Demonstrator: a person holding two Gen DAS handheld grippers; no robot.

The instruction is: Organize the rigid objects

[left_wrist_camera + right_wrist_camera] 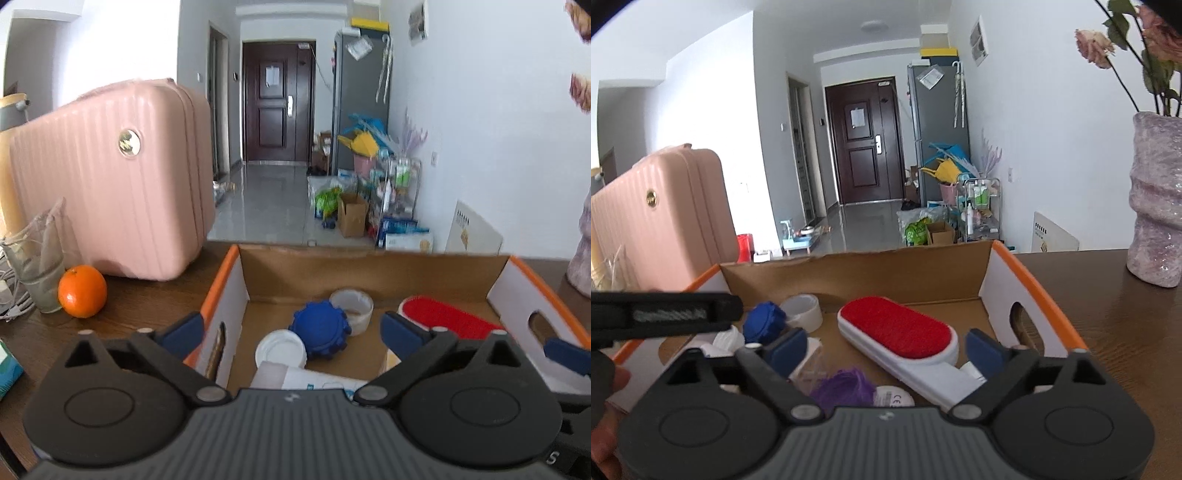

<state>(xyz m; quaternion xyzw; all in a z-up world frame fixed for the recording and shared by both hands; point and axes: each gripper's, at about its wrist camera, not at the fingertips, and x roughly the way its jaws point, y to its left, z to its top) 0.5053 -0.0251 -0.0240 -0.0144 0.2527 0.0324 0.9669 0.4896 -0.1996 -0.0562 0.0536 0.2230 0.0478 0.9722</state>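
The box (pixel 373 269), open cardboard with orange-edged white side flaps, stands on the dark wooden counter (pixel 147 299) and holds the loose things. Inside lie a red-faced lint brush (pixel 897 328) with a white handle, a blue ridged cap (pixel 320 328), a tape roll (pixel 352 304) just behind the cap, a white lid (pixel 280 349) just in front of it, and a purple tuft (pixel 844 386) near the front.

The left claw (pixel 301 330) hangs over the box's left part with its jaws spread wide, gripping nothing; the cap and lid lie below the gap. The right claw (pixel 884 349) is also wide open and empty, over the brush's handle end.

Left of the box are an orange (pixel 82 291), a glass (pixel 38 266) and a pink suitcase (pixel 110 192). A pale vase (pixel 1158 199) with dried flowers stands to the right.
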